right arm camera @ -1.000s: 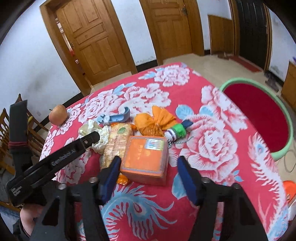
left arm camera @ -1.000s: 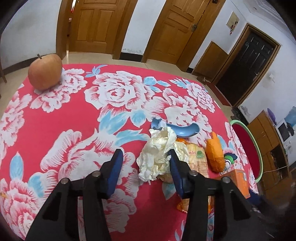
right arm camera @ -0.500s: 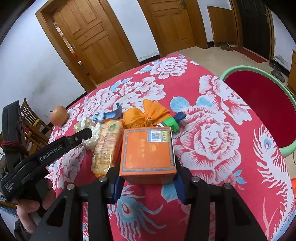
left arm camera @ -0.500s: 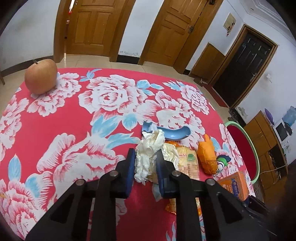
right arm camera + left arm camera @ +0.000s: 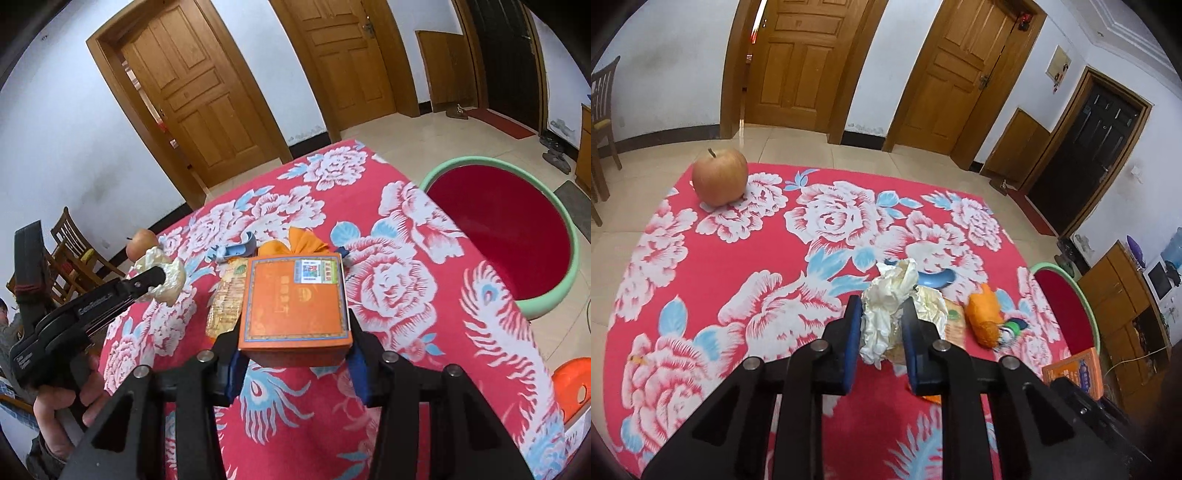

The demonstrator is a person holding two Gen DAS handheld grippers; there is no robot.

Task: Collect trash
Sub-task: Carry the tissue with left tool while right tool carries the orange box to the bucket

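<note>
While left claw (image 5: 882, 328) pinches crumpled tissue (image 5: 886, 306), right claw (image 5: 293, 354) clamping orange box (image 5: 293, 302)

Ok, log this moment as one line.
left gripper: shut on crumpled tissue | right gripper: shut on orange box | both lifted off tablecloth

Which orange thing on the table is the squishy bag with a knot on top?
The orange bag behind the orange box. Its top is tied in a knot; the box is flat and stiff, held in the right gripper.

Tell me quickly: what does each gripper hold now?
Left gripper: closed on the crumpled tissue.
Right gripper: closed on the orange box.
</note>
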